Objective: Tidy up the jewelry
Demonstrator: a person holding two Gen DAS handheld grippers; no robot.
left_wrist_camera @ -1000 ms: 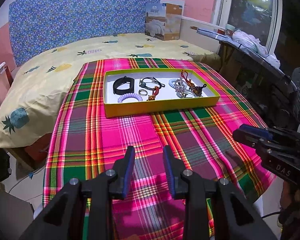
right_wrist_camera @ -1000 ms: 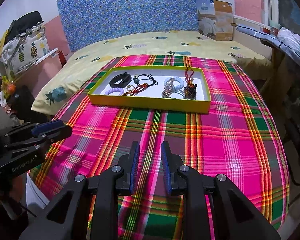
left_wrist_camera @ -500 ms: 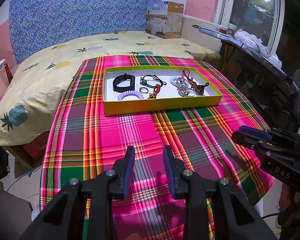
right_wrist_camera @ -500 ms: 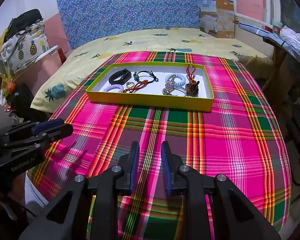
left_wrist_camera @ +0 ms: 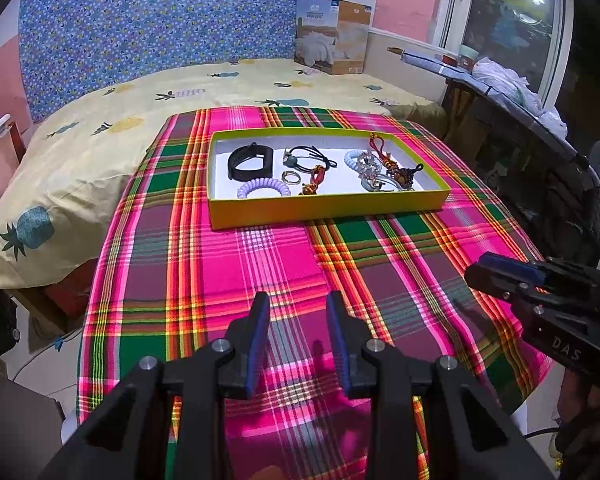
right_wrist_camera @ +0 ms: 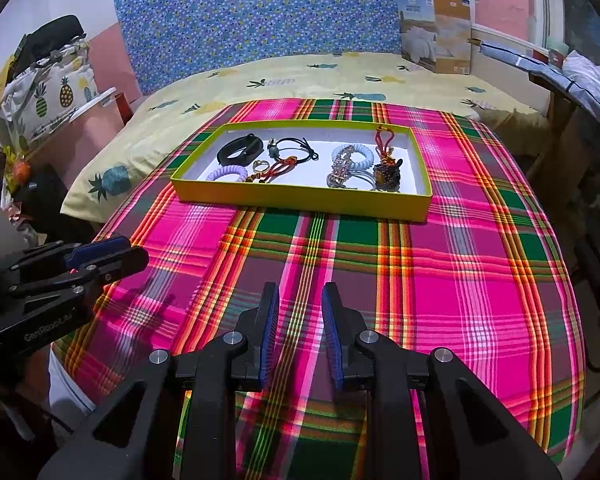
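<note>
Jewelry [left_wrist_camera: 300,168] fills yellow tray [left_wrist_camera: 324,206]; pieces possibly tangled at right.

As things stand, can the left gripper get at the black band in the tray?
Probably yes: the left gripper is open and empty, only bare cloth lies before the tray, and the black band lies uncovered in its left end.

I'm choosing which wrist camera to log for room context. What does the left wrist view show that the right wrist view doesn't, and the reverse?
Only the left wrist view shows the window at upper right, plus the right gripper seen from the side.

Only the right wrist view shows the pineapple-print bag at far left, plus the left gripper from the side.

Both show the yellow tray of jewelry on the plaid cloth, the black band, the lilac coil tie and the quilt box. Both grippers are open and empty.
</note>
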